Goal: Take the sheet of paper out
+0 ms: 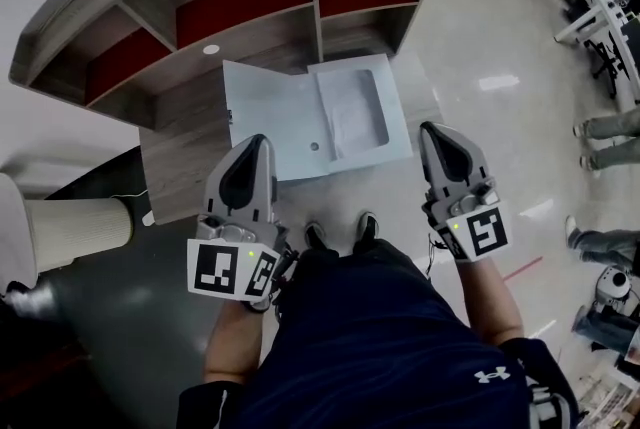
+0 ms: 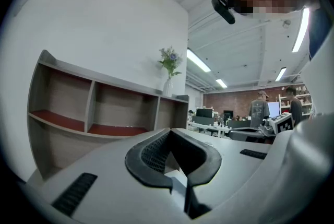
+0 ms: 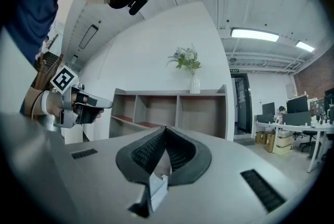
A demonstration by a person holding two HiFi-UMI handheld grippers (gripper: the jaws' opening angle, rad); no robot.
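Find sheet of paper point(image 1: 355, 117) in the right half of the open white folder point(image 1: 268, 122), flat on the wooden counter point(image 1: 180, 167), just near of the shelf point(image 1: 250, 12). Read as lying in a shallow recess there; exact edges too faint to tell.

Note left gripper point(image 1: 257, 142): jaws closed, nothing between them, tip over the folder's near-left edge in the head view. Note right gripper point(image 3: 165, 128): jaws closed too, empty, just right of the folder's near-right corner. Mark both as level and touching nothing.

For the step in hand, probably the approach:
- Open the right jaws first; no way to take a thin sheet with them closed.
- Tip the right gripper down from level and come in low at the near-right corner of the recess.
- Catch a free corner or edge only; keep the pads off the recess wall.
- Press the left gripper on the bare left flap to stop the folder sliding.
- Lift the edge clear of the recess, then draw toward the near side, slowly.

Watch for creasing, and for the whole folder dragging along.
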